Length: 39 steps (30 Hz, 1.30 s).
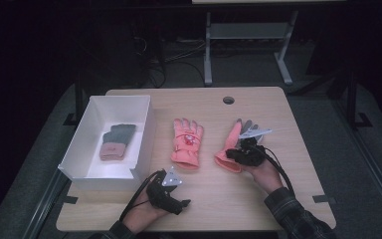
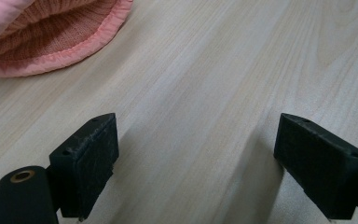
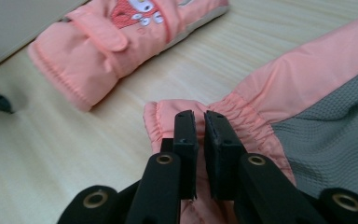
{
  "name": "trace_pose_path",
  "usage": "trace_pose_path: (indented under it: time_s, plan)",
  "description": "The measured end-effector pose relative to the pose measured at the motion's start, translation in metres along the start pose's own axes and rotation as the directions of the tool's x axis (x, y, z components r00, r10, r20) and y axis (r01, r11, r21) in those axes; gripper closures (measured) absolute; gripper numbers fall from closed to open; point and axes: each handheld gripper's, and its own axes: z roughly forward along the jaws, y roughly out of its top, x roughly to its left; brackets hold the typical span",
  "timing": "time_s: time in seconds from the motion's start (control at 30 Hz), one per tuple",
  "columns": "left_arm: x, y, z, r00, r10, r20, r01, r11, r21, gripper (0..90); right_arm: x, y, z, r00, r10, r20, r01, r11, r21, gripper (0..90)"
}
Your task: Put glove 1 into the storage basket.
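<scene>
Two pink gloves lie on the wooden table (image 1: 278,189). The middle glove (image 1: 186,142) lies back up and shows a cartoon patch (image 3: 135,14). The right glove (image 1: 233,139) lies grey palm (image 3: 335,130) up. My right gripper (image 1: 238,155) sits at this glove's cuff (image 3: 168,114), and in the right gripper view its jaws (image 3: 199,116) stand almost together, pinching the bunched cuff fabric. My left gripper (image 1: 181,204) rests near the table's front edge, open, with bare wood between its fingers (image 2: 198,149). The middle glove's cuff (image 2: 51,42) lies just beyond it.
A white box (image 1: 146,134) stands at the table's left and holds a grey and pink knitted pair of gloves (image 1: 115,142). A cable hole (image 1: 228,100) is near the far edge. Table legs and cables lie on the dark floor behind.
</scene>
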Motion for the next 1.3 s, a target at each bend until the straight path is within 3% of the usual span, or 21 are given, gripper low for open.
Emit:
trace_pose_path:
  time_s: [0.27, 0.33, 0.43, 0.53, 0.67, 0.73, 0.8, 0.87, 0.93, 1.0, 1.17, 1.3]
  plan:
    - [0.000, 0.000, 0.000, 1.0000, 0.000, 0.001, 0.000, 1.0000, 0.002, 13.0, 0.021, -0.008, -0.003, 0.9958, -0.057, -0.073, 0.058, 0.998, 0.023, 84.6]
    - [0.000, 0.000, 0.000, 1.0000, -0.001, 0.001, 0.001, 1.0000, 0.002, 13.0, 0.023, -0.008, -0.007, 0.9941, -0.096, -0.051, 0.096, 0.995, 0.003, 84.6]
    - [0.000, 0.000, -0.001, 1.0000, 0.001, 0.002, -0.001, 1.0000, 0.003, 13.1, 0.010, -0.003, -0.017, 0.9926, -0.121, 0.005, 0.122, 0.992, -0.023, 82.2]
    - [0.000, 0.000, 0.000, 1.0000, 0.002, 0.003, -0.002, 1.0000, 0.001, 13.0, -0.015, 0.001, -0.021, 0.9888, -0.133, 0.067, 0.135, 0.991, -0.025, 80.1]
    - [0.000, 0.000, 0.000, 1.0000, -0.001, 0.005, 0.001, 1.0000, -0.003, 13.0, -0.043, 0.001, -0.019, 0.9930, -0.111, 0.040, 0.113, 0.993, -0.031, 70.8]
    - [0.000, 0.000, 0.000, 1.0000, -0.002, 0.006, 0.002, 1.0000, -0.003, 13.1, -0.051, 0.001, -0.015, 0.9950, -0.099, -0.005, 0.099, 0.995, -0.031, 64.3]
    - [0.000, 0.000, 0.000, 1.0000, -0.001, 0.006, 0.001, 1.0000, -0.002, 13.1, -0.056, 0.000, -0.010, 0.9942, -0.106, -0.021, 0.105, 0.994, -0.030, 61.5]
    - [0.000, 0.000, 0.000, 1.0000, 0.000, 0.007, 0.000, 1.0000, -0.001, 13.1, -0.057, -0.001, -0.004, 0.9945, -0.100, -0.031, 0.100, 0.995, -0.003, 64.0]
    - [0.000, 0.000, 0.000, 1.0000, 0.001, 0.007, -0.001, 1.0000, 0.000, 13.1, -0.056, -0.005, 0.001, 0.9945, -0.103, -0.020, 0.103, 0.994, 0.030, 73.1]
    - [0.000, 0.000, 0.000, 1.0000, 0.001, 0.007, -0.001, 1.0000, 0.000, 13.1, -0.055, -0.008, 0.004, 0.9948, -0.101, -0.017, 0.101, 0.994, 0.040, 90.0]
    - [0.000, 0.001, 0.000, 1.0000, 0.000, 0.006, -0.001, 1.0000, 0.004, 13.1, -0.049, -0.011, 0.003, 0.9945, -0.102, 0.021, 0.101, 0.994, 0.041, 90.0]
    - [0.000, 0.001, 0.000, 1.0000, -0.002, 0.007, 0.002, 1.0000, 0.005, 13.2, -0.041, -0.014, -0.001, 0.9966, -0.080, -0.019, 0.080, 0.995, 0.050, 90.0]
